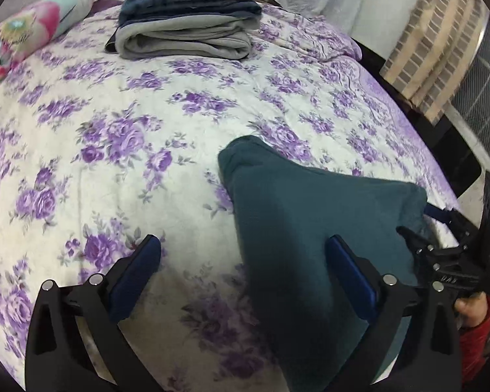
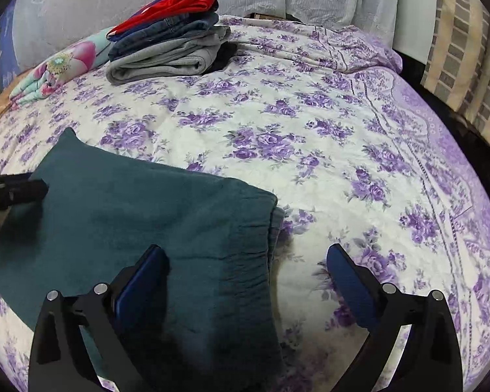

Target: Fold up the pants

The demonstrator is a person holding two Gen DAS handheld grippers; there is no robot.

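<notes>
Dark teal pants (image 1: 297,228) lie folded on the floral bedspread (image 1: 147,170); in the right wrist view the pants (image 2: 147,215) fill the lower left, elastic waistband toward the right. My left gripper (image 1: 245,251) is open, its fingers straddling the near left edge of the pants just above them. My right gripper (image 2: 245,261) is open over the waistband edge, left finger above the fabric, right finger above bare bedspread (image 2: 343,150). The right gripper also shows in the left wrist view (image 1: 418,225) at the pants' right corner, the left gripper in the right wrist view (image 2: 32,184).
A stack of folded clothes (image 1: 189,23) (image 2: 166,42), grey at the bottom, denim, then red on top, sits at the far side of the bed. A pink and aqua pillow (image 1: 26,36) lies far left. A striped curtain (image 1: 437,39) hangs right.
</notes>
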